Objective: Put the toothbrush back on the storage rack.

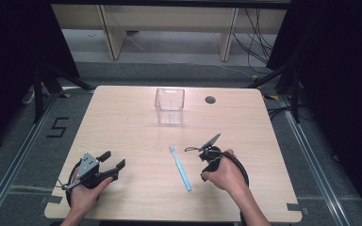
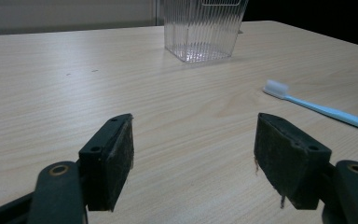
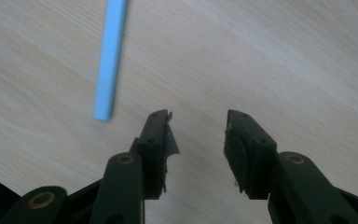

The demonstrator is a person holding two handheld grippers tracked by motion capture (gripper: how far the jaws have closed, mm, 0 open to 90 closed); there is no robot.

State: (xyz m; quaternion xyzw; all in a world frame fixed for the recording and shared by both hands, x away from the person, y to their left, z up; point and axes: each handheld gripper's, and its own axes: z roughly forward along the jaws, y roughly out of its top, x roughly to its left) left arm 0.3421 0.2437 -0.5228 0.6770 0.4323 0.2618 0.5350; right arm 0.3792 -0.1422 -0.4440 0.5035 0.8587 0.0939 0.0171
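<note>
A light-blue toothbrush (image 1: 180, 168) with white bristles lies flat on the wooden table (image 1: 122, 122), head pointing away from me. A clear ribbed plastic cup (image 1: 169, 105) stands upright behind it, empty. My left gripper (image 1: 113, 160) rests near the front left, open wide with nothing between its jaws; in its own view the gripper (image 2: 194, 120) faces the cup (image 2: 200, 28), with the toothbrush (image 2: 317, 108) to the right. My right gripper (image 1: 202, 174) tilts down just right of the handle's end, open and holding nothing. In its own view the gripper (image 3: 198, 116) hovers beside the handle (image 3: 109, 60).
A round cable hole (image 1: 210, 100) sits in the table right of the cup. The table's front edge is close to both hands. Wooden furniture legs (image 1: 115, 37) and cables (image 1: 259, 42) stand on the floor beyond the table.
</note>
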